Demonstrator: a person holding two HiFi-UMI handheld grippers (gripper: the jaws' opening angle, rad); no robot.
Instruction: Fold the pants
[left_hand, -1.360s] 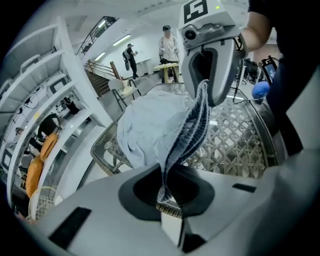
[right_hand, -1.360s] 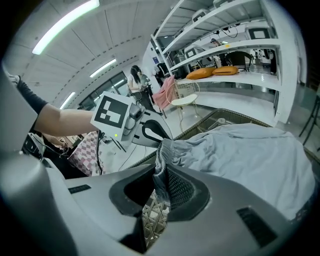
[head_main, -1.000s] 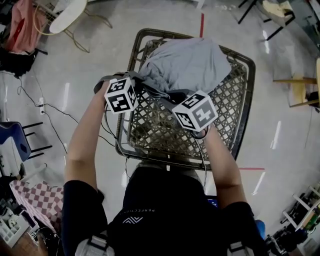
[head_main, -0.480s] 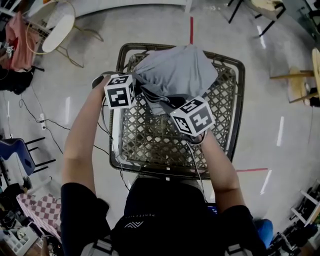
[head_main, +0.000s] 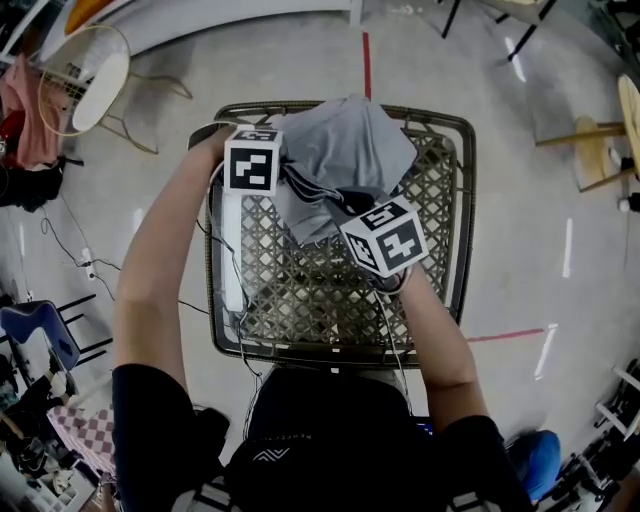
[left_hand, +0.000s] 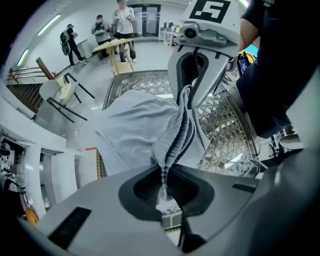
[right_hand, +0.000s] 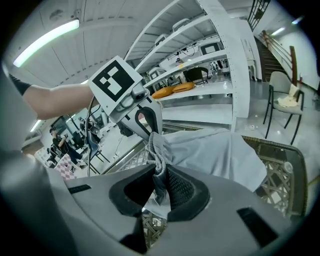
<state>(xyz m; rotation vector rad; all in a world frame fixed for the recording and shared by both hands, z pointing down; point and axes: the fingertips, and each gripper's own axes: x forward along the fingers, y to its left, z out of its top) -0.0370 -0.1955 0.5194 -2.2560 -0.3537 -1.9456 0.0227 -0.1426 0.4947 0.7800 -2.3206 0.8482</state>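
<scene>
Grey pants (head_main: 345, 150) hang bunched over the wire cart (head_main: 440, 250), lifted off its mesh floor. In the left gripper view, my left gripper (left_hand: 162, 189) is shut on a gathered, dark-striped edge of the pants (left_hand: 135, 125). Its marker cube (head_main: 252, 160) sits by the cart's far left corner. My right gripper (right_hand: 159, 186) is shut on another bunch of the same edge, and the cloth (right_hand: 215, 152) spreads away behind it. The right marker cube (head_main: 385, 237) is over the cart's middle. The two grippers face each other a short way apart.
The cart stands on a grey floor with a red tape line (head_main: 366, 55). A blue chair (head_main: 40, 335) and cables lie at the left, and a wooden chair (head_main: 590, 150) at the right. White shelving (right_hand: 200, 55) and several people (left_hand: 100, 30) are farther off.
My left gripper has moved toward the cart's far left corner and rolled, so its cube faces squarely up. The pants came along with both grippers. The cart sits further left in the head view.
</scene>
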